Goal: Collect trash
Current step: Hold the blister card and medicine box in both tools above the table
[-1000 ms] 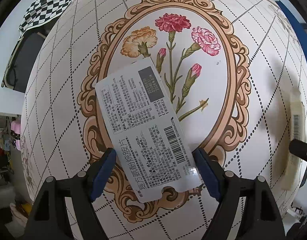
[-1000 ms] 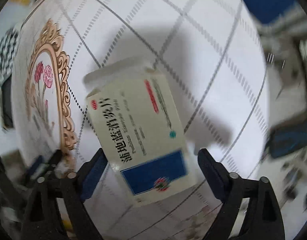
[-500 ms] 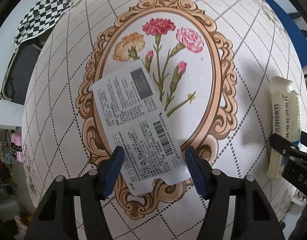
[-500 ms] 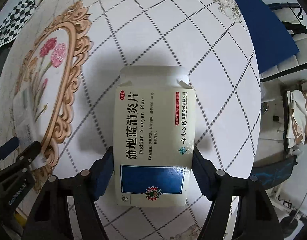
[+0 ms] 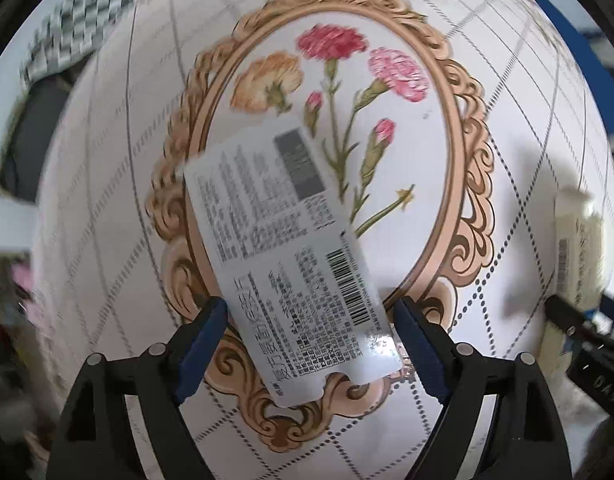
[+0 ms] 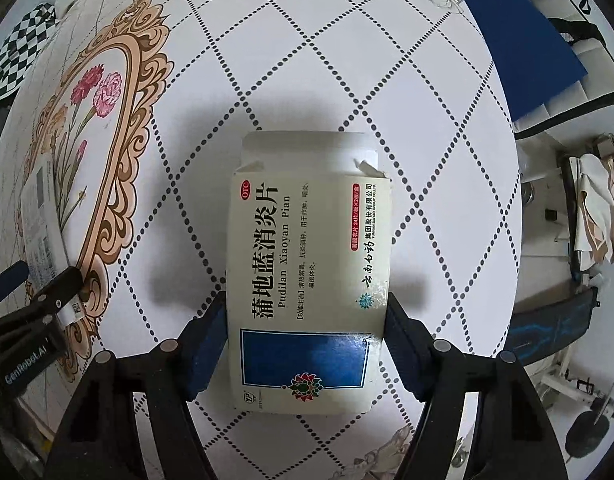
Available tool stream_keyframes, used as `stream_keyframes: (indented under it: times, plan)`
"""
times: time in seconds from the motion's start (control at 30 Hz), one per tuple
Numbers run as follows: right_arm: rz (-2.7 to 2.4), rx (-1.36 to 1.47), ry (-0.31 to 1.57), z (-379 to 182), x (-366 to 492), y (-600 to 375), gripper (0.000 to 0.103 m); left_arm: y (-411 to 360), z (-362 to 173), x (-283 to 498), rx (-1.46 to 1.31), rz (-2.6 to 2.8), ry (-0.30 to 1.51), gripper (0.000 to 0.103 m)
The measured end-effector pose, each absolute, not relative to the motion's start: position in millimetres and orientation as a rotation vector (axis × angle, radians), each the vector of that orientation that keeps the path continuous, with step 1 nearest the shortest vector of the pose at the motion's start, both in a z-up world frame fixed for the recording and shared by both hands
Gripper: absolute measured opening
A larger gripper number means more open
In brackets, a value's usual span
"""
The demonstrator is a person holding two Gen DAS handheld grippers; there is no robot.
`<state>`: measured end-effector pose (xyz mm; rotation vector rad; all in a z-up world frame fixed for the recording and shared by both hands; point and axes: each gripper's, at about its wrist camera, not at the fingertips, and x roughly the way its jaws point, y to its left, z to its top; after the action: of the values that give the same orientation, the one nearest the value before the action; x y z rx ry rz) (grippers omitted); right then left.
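A flat white medicine pack (image 5: 291, 256) printed with text and a barcode lies between the blue pads of my left gripper (image 5: 311, 328); the pads touch its two edges. It also shows in the right wrist view (image 6: 41, 216) at the far left. A cream medicine box (image 6: 307, 280) with a blue panel and an open far flap sits between the pads of my right gripper (image 6: 307, 320), which press its sides. The box also shows at the right edge of the left wrist view (image 5: 575, 252). Both rest on the round table (image 6: 347, 80) with a diamond-pattern cloth.
The flower medallion (image 5: 347, 120) is printed on the cloth under the white pack. A checkered cloth (image 5: 67, 40) lies beyond the table's far left edge. A blue board (image 6: 507, 32) lies past the table's right edge, with floor clutter (image 6: 587, 208) beyond it.
The right gripper has squared up on the cream box and closed onto its sides. The left gripper closed in on the white pack, and its view is now blurred by motion.
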<state>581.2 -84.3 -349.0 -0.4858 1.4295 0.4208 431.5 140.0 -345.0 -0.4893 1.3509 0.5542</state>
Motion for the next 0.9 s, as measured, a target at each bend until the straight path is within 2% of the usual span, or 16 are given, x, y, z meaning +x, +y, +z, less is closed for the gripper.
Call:
stream_keyframes:
  times: [0.2,0.23,0.3,0.47,0.8,0.83,0.87,0.9]
  plan:
    - [0.419,-0.486,1.442,-362.6,582.8,-30.9,0.075,141.7,-343.0,430.5,-0.565,0.516,1.335,0.084]
    - [0.416,-0.484,1.443,-362.7,583.4,-30.6,0.075,140.5,-342.9,430.9,-0.568,0.520,1.332,0.084]
    - [0.413,-0.476,1.442,-362.0,585.0,-29.2,0.075,137.2,-341.3,430.3,-0.557,0.539,1.328,0.076]
    - [0.410,-0.420,1.439,-355.7,583.1,-39.2,0.074,134.1,-333.6,416.3,-0.544,0.532,1.297,0.076]
    - [0.428,-0.340,1.382,-317.7,521.4,-66.8,0.074,109.5,-272.7,342.7,-0.474,0.460,1.235,0.074]
    - [0.432,-0.331,1.370,-311.0,507.6,-69.8,0.074,109.1,-267.8,329.3,-0.473,0.452,1.226,0.070]
    - [0.436,-0.323,1.364,-306.0,495.9,-72.2,0.074,106.8,-260.8,311.9,-0.472,0.430,1.211,0.044]
    - [0.443,-0.312,1.358,-299.6,480.2,-75.3,0.074,109.0,-259.7,299.5,-0.478,0.414,1.207,0.038]
